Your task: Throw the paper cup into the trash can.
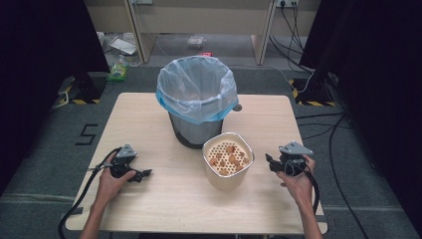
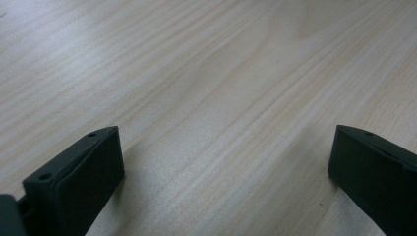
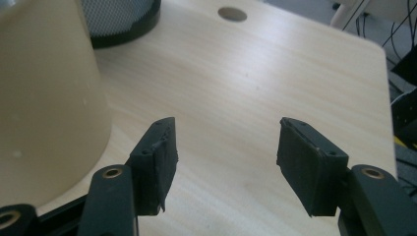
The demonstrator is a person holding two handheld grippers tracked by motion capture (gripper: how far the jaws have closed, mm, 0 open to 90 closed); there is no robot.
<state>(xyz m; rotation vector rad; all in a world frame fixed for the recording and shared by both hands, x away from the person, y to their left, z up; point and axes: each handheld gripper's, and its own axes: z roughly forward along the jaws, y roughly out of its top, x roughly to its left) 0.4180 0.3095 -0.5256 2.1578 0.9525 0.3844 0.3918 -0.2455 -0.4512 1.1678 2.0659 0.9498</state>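
1. Cream tub [image 1: 228,160] sits mid-bench, just in front of the lined bin [image 1: 197,99]; perforated insert on top carries brownish bits [image 1: 229,155], probably food scraps; can't tell exactly.
2. Right gripper [image 1: 272,163] is just beside the tub's right wall, aimed at it; fingers [image 3: 157,157] spread, nothing between them; looks like the approach for a side grab.
3. Left gripper [image 1: 142,175] rests low on the bench [image 1: 149,114], well apart from the tub; fingers [image 2: 83,182] wide apart over bare wood, gripping nothing; parked, likely waiting to steady.
4. Bin right behind the tub keeps the tip-out short; my guess at the layout.
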